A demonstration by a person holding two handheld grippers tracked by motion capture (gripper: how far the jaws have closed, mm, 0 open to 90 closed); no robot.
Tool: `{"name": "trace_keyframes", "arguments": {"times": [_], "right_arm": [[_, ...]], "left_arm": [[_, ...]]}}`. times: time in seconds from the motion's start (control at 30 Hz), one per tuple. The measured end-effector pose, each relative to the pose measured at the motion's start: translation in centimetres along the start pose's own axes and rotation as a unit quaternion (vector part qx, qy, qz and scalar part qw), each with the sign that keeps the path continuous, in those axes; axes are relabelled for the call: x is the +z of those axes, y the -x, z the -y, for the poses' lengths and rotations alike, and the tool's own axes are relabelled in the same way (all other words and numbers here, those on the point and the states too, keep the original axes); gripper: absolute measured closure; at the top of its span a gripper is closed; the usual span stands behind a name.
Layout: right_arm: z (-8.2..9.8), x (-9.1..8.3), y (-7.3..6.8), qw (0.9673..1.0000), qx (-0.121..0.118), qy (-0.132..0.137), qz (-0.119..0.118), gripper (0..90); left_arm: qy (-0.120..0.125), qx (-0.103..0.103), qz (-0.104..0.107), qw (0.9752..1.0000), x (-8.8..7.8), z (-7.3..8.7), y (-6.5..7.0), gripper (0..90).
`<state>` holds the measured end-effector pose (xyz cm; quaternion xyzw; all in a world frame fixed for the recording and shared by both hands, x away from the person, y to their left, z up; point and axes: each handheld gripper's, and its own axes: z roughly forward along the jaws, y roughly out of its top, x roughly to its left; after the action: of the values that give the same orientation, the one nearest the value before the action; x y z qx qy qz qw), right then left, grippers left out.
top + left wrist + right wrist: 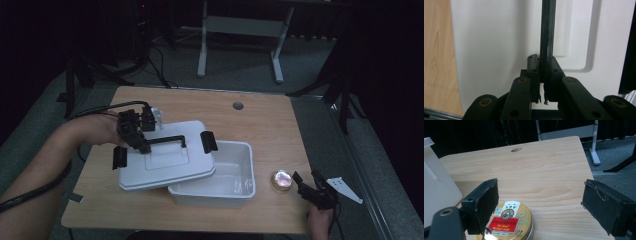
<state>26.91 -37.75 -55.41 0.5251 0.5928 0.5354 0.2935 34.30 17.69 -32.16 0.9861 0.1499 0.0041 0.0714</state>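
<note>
Left gripper point(543, 75) clamping lid handle point(547, 32), candy tin point(507, 221) label readable

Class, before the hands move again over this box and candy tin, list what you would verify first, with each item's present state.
1. Left gripper shut on the lid handle: ok.
2. Lid off the white box, partly over its opening: ok.
3. Box interior free for the tin: cannot tell, partly covered.
4. Right gripper open: ok.
5. Candy tin centred between its fingers: not ok, it sits toward one side.
</note>
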Motion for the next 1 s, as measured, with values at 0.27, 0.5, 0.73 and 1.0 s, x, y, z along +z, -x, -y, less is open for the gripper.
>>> {"name": "trace_keyframes", "arguments": {"times": [0.27,0.5,0.73,1.0], "right_arm": [[0.0,0.0,0.0,1.0,0.002,-0.001,0.003,13.2],[0.0,0.0,0.0,1.0,0.005,-0.001,0.004,13.2],[0.0,0.0,0.0,1.0,0.001,-0.002,0.005,13.2],[0.0,0.1,0.0,1.0,0.001,-0.002,0.005,13.2]], "left_arm": [[0.018,-0.048,-0.003,0.9987,-0.6,4.9,-0.3,83.7],[0.02,-0.098,-0.007,0.995,-0.7,9.8,-0.7,83.8],[0.032,-0.143,-0.008,0.9891,0.5,13.5,-1.2,83.8],[0.038,-0.168,-0.001,0.9851,3.1,15.6,-1.7,83.7]]}}
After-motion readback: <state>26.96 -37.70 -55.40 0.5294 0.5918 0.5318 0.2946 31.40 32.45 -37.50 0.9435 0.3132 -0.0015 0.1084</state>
